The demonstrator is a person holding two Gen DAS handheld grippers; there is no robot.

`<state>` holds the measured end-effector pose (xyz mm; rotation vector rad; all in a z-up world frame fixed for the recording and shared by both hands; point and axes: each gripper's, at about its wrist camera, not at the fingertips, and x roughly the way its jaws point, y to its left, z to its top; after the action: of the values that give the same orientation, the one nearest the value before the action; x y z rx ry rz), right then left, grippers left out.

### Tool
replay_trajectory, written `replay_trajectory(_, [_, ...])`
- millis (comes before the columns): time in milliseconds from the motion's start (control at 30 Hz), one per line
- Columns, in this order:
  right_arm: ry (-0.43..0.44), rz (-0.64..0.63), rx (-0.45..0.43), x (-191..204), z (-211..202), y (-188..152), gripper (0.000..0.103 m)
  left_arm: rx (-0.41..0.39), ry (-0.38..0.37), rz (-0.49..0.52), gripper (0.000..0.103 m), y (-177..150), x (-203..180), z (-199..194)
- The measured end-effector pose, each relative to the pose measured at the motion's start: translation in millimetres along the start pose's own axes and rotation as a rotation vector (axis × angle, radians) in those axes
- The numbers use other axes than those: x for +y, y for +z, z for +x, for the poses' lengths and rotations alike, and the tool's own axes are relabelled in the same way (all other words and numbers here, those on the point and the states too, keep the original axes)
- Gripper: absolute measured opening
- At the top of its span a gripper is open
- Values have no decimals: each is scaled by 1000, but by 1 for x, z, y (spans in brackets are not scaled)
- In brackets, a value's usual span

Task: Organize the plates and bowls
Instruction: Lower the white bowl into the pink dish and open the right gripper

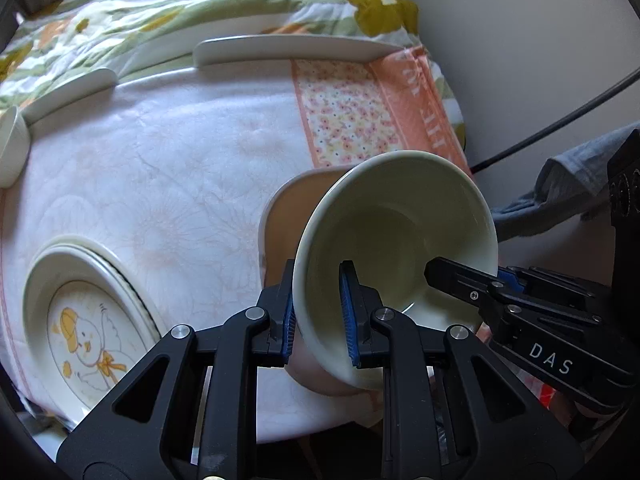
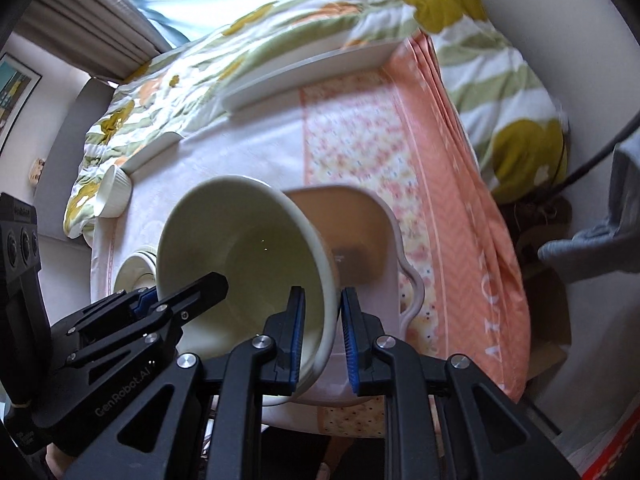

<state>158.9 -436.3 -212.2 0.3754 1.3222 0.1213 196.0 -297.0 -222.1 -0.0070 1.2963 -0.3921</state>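
Note:
A pale green bowl [image 1: 400,240] hangs tilted above the cloth-covered table, held by both grippers at once. My left gripper [image 1: 318,312] is shut on its left rim. My right gripper [image 2: 322,332] is shut on the opposite rim [image 2: 320,264], and it also reaches in from the right in the left wrist view as the right gripper [image 1: 464,276]. Just beyond the bowl sits a pink handled dish [image 2: 360,232] with a tan inside. A stack of plates [image 1: 92,320] with a duck drawing lies at the lower left.
White plates [image 1: 292,50] line the table's far edge, and a small white ramekin [image 2: 114,196] stands at the left. A flowered quilt [image 1: 200,0] lies behind. A wall and a black cable [image 1: 540,132] are on the right, beside a grey sleeve [image 2: 592,248].

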Motion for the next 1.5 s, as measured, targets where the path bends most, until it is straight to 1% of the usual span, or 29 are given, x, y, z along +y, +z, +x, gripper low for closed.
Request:
replay_trajectory(133, [4, 34, 29, -9, 12, -2, 17, 43, 23, 37, 17, 3, -3, 14])
replay_trajectory(233, [-6, 45, 35, -11, 15, -4, 17, 68, 53, 73, 17, 4, -5, 23])
replay_trajectory(367, [5, 76, 43, -15, 18, -5, 17, 95, 57, 84, 17, 5, -4, 32])
replay_trajectory(433, [6, 90, 42, -17, 17, -7, 17, 105, 82, 115, 17, 4, -8, 35])
replay_trajectory(567, [-6, 104, 38, -20, 17, -8, 17, 85, 132, 185, 17, 3, -18, 36])
replay_trajectory(700, [5, 118, 25, -22, 15, -11, 17, 50, 203, 237, 18, 3, -24, 30])
replay_trajectory(733, [14, 121, 16, -22, 13, -11, 17, 42, 204, 244, 18, 3, -24, 28])
replay_trajectory(767, [11, 120, 14, -21, 12, -11, 17, 36, 199, 246, 22, 4, -25, 26])
replay_trajectory(967, [8, 120, 14, -20, 9, -13, 17, 39, 180, 235, 22, 4, -23, 23])
replay_trajectory(1067, [-1, 90, 14, -18, 0, -14, 17, 42, 131, 194, 22, 7, -17, 12])
replay_trajectory(1100, [-10, 60, 11, -15, -5, -14, 17, 29, 96, 174, 22, 9, -13, 3])
replay_trajectory(1167, [-34, -36, -19, -7, -22, -16, 17, -18, 62, 139, 22, 12, -1, -20])
replay_trajectory(1233, [-35, -127, -47, 1, -39, -17, 17, -72, 53, 103, 22, 14, 12, -45])
replay_trajectory(1300, [-27, -191, -82, 8, -52, -16, 17, -146, 51, 63, 24, 15, 27, -72])
replay_trajectory(1333, [-25, -215, -96, 12, -56, -15, 17, -188, 53, 41, 30, 13, 33, -87])
replay_trajectory(1367, [-19, -244, -112, 17, -61, -13, 17, -223, 53, 25, 44, 12, 38, -99])
replay_trajectory(1400, [-12, -268, -124, 23, -64, -11, 17, -273, 51, 5, 55, 10, 44, -115])
replay_trajectory(1433, [0, -298, -143, 31, -68, -9, 18, -320, 54, -12, 81, 7, 49, -128])
replay_trajectory(1467, [14, -328, -166, 40, -71, -8, 22, -384, 71, -36, 99, 1, 56, -146])
replay_trajectory(1500, [32, -358, -189, 49, -75, -7, 40, -419, 86, -52, 103, -2, 60, -156])
